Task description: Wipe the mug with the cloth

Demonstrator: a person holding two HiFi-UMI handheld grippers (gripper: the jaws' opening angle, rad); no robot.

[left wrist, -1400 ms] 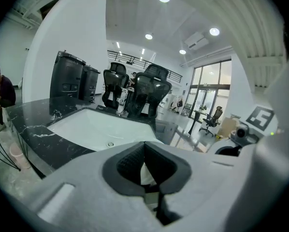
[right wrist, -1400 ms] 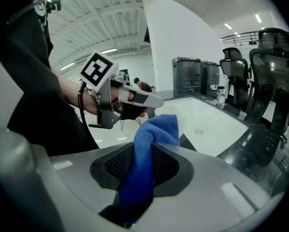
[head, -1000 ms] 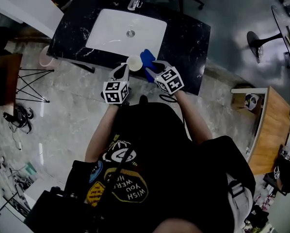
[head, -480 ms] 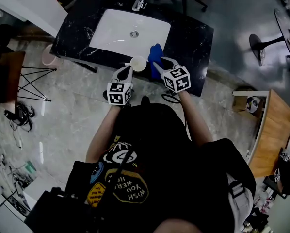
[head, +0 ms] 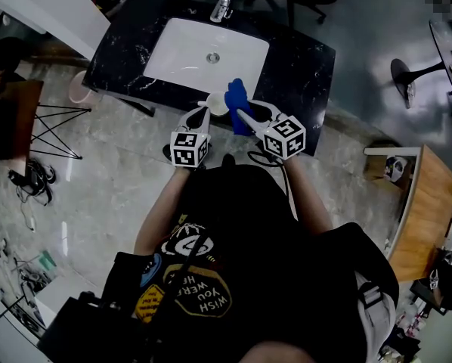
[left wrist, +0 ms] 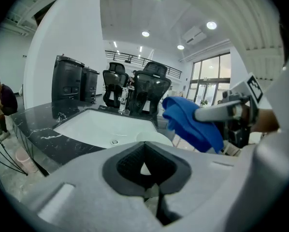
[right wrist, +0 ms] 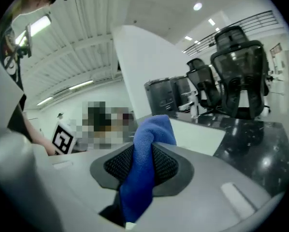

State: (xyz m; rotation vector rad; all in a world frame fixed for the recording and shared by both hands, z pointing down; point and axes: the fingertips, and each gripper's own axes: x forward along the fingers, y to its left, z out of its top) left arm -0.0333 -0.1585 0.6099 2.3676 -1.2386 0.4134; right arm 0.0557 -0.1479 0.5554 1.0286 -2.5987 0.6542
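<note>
Over black marble counter (head: 301, 59), left gripper (head: 204, 109) clamps white mug (head: 218, 106); right gripper (head: 246, 113) pinches bunched blue cloth (head: 236, 95).

Black marble counter (head: 303, 60), inset white sink (head: 179, 51), faucet (head: 223, 1)

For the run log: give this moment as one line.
left tongs: shut on mug | right tongs: shut on cloth | cloth: beside mug, contact unclear

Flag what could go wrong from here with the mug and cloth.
1. The left tongs pinch only a thin part of the mug, near the front edge of the counter; a push from wiping could twist it free and drop it.
2. The right tongs grip one fold of the cloth; rubbing might pull it out.
</note>
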